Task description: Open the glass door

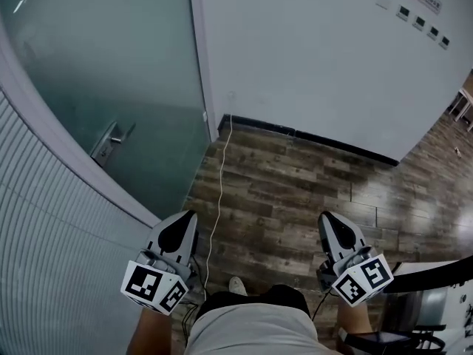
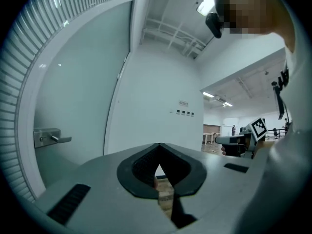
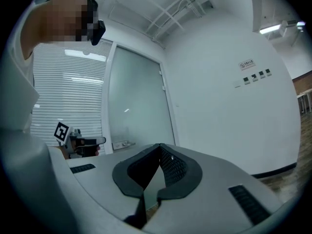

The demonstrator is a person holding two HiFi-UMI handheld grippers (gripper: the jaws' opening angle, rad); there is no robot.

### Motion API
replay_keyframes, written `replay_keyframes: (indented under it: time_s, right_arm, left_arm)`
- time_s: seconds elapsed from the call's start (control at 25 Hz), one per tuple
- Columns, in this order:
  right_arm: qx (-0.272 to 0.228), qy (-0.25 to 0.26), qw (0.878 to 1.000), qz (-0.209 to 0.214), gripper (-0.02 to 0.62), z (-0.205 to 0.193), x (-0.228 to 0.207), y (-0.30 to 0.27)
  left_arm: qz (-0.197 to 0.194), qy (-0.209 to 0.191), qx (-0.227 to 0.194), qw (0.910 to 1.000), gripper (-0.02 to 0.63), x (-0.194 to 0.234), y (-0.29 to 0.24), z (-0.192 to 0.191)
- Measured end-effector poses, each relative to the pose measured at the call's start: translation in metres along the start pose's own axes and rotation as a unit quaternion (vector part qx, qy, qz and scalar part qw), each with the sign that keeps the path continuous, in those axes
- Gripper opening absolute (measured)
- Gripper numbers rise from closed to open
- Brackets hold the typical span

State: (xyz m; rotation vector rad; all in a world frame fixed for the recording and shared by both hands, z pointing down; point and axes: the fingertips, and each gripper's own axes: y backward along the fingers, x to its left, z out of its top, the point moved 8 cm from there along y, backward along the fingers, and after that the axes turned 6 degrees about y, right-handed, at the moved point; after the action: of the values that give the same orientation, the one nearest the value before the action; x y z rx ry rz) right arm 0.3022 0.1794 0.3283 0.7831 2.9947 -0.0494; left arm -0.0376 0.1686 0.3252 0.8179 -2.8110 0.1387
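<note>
The frosted glass door (image 1: 96, 58) fills the upper left of the head view, and its metal lever handle (image 1: 111, 142) sits on the near side. My left gripper (image 1: 185, 217) is low and short of the door, apart from the handle, shut with nothing in it. My right gripper (image 1: 330, 218) hangs over the wood floor further right, also shut and empty. In the left gripper view the handle (image 2: 51, 137) is at the far left, off the line of the closed jaws (image 2: 159, 150). The right gripper view shows the door (image 3: 136, 101), its handle (image 3: 123, 144) and the shut jaws (image 3: 159, 147).
A ribbed, blind-like panel (image 1: 52, 250) borders the door on the left. A white wall (image 1: 310, 50) with a black skirting (image 1: 310, 137) and small switches (image 1: 421, 22) stands ahead. A white cable (image 1: 220, 176) runs across the wood floor (image 1: 295, 191). Furniture (image 1: 429, 302) sits at bottom right.
</note>
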Motion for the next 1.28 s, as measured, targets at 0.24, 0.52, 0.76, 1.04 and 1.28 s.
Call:
replay_keyframes:
  time_s: [0.24, 0.52, 0.76, 1.04, 1.28]
  right_arm:
    - [0.015, 0.004, 0.999, 0.035, 0.002, 0.000, -0.007, -0.053]
    - [0.014, 0.004, 0.994, 0.109, 0.002, 0.001, -0.038, -0.137]
    - [0.007, 0.002, 0.984, 0.181, 0.002, 0.009, -0.081, -0.238]
    - [0.014, 0.011, 0.959, 0.283, 0.002, 0.005, -0.114, -0.363]
    - [0.018, 0.007, 0.930, 0.368, 0.002, 0.016, -0.140, -0.432]
  left_arm:
    - [0.029, 0.011, -0.001, 0.9995, 0.000, 0.032, -0.014, 0.003]
    - [0.099, 0.011, -0.015, 0.9949, 0.000, 0.060, -0.041, 0.010]
    - [0.171, 0.009, -0.037, 0.9846, 0.000, 0.087, -0.089, 0.024]
    - [0.268, 0.019, -0.067, 0.9610, 0.000, 0.123, -0.139, 0.017]
    - [0.358, 0.014, -0.085, 0.9298, 0.000, 0.117, -0.168, 0.034]
